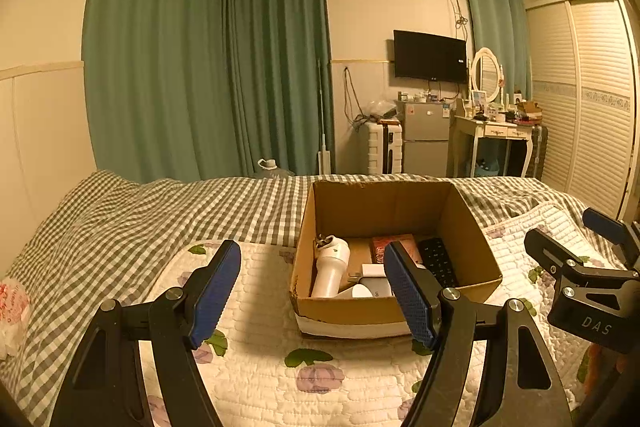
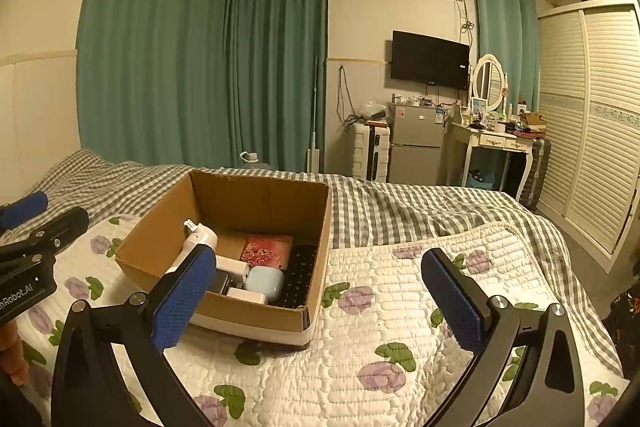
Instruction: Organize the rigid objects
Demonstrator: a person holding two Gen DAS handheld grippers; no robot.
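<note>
Right now my left claw point(image 1: 312, 291) hangs over the flowered quilt point(image 1: 256, 307) with its blue pads spread wide and nothing between them. My right claw point(image 2: 316, 301) is spread just as wide and empty too, hovering above the same quilt on the bed point(image 2: 400, 211).

Between the two views sits the cardboard box point(image 2: 256, 315), open at the top, resting on the quilt near the checked bedspread point(image 1: 160, 211). Inside it lies a white handheld device point(image 1: 331, 269) along the left wall. A red patterned box point(image 2: 266, 250) lies toward the back. A black keyboard-like slab point(image 2: 300, 279) rests against the right wall, and a pale blue rounded case point(image 2: 264, 283) lies near the front. A white block point(image 2: 232, 266) lies just beside that case.

From the left wrist view, my right claw appears at the right edge, beside the box and apart from it.
</note>
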